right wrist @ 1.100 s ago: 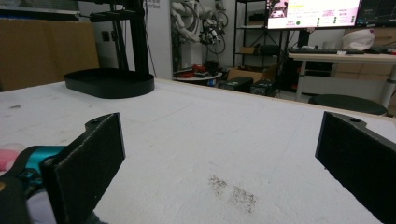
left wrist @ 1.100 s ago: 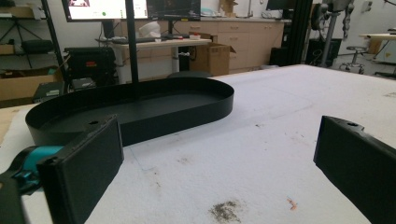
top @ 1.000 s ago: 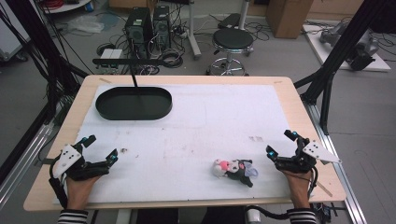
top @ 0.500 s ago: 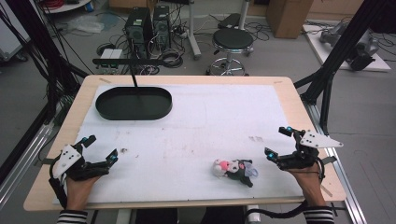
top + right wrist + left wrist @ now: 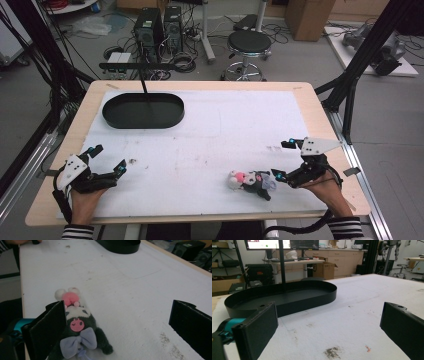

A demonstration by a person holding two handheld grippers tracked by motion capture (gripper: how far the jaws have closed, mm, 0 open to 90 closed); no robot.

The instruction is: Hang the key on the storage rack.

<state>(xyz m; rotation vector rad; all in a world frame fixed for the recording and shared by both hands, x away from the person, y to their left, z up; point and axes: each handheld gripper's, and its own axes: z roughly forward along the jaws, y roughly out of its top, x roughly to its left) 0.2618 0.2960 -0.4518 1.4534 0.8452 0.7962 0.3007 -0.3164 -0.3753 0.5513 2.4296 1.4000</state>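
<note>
White mat [image 5: 215,135] covers the table; black oval tray [image 5: 143,111] far left. Plush toy [image 5: 250,182] lies near edge, right of centre, long axis left-right. Right gripper [image 5: 285,160] just right of it, jaws wide, empty, clearly the nearer one. Left gripper [image 5: 107,159] well apart at near left, also wide, empty.

No text, label, brand or number can be read in any of these views. In the left gripper view a monitor [image 5: 265,244] at the upper left of the frame shows a lit screen with red and green patches, too blurred to make out any words. The plush toy [image 5: 78,332] in the lower left of the right gripper view bears a round pink face patch, a picture and not lettering.
</note>
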